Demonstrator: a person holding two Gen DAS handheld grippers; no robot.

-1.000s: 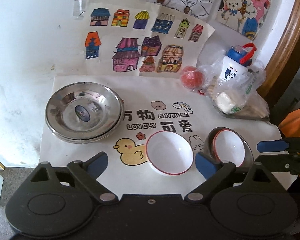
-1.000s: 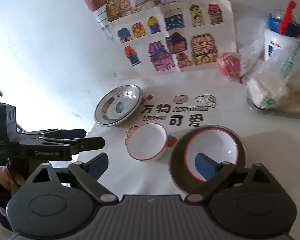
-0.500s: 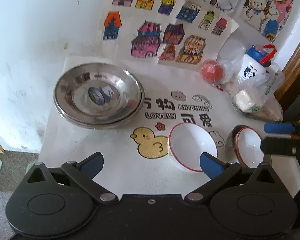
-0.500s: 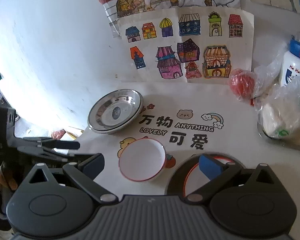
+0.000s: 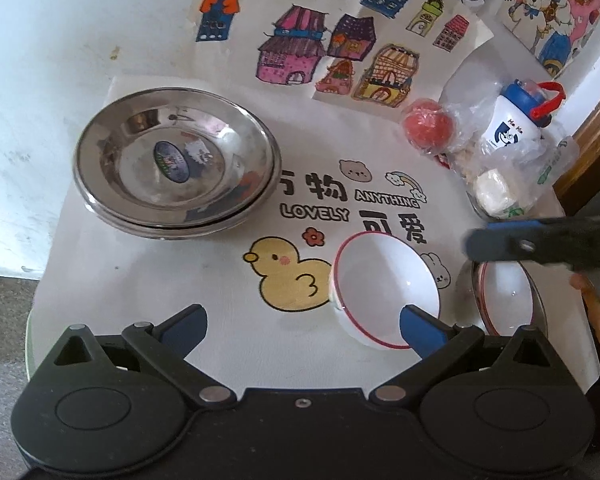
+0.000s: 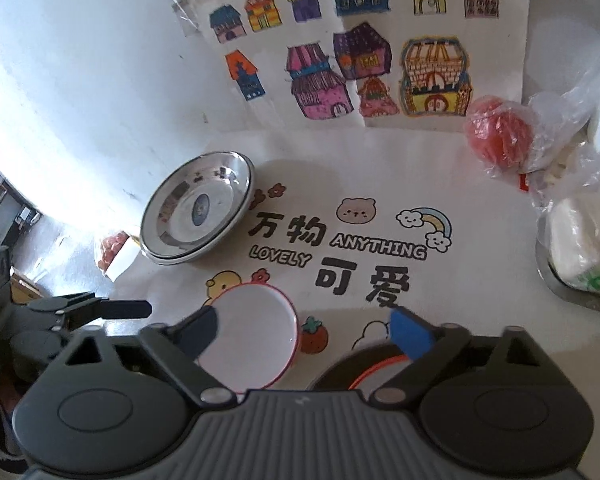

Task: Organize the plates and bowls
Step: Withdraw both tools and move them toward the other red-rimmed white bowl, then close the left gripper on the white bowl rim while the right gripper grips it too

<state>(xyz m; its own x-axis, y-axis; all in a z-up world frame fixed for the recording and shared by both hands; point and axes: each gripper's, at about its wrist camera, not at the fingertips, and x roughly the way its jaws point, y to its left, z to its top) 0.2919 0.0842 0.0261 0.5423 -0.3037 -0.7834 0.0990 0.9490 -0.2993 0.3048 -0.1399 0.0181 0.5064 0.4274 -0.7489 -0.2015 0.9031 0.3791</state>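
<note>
Stacked steel plates [image 5: 176, 168] sit at the left of the printed mat, also in the right wrist view [image 6: 198, 212]. A white red-rimmed bowl [image 5: 384, 280] stands mid-mat [image 6: 252, 340]. A second white red-rimmed bowl [image 5: 508, 296] sits in a steel plate [image 5: 540, 312] at the right; in the right wrist view only its rim [image 6: 376, 368] shows under the gripper body. My left gripper [image 5: 304, 324] is open, its right finger over the middle bowl's near rim. My right gripper [image 6: 304, 328] is open and empty above the two bowls; it shows in the left wrist view [image 5: 540, 244].
The cartoon-print mat [image 5: 204, 288] covers the table. A red ball in plastic [image 5: 426, 126], a white-and-blue bottle [image 5: 512, 124] and bagged food [image 5: 496, 192] crowd the back right. Coloured house drawings [image 5: 320, 52] lie behind. The table edge drops off at the left.
Both grippers moved forward over the table. My left gripper came closer to the middle bowl. My right gripper passed over the right bowl, which now lies mostly under its body.
</note>
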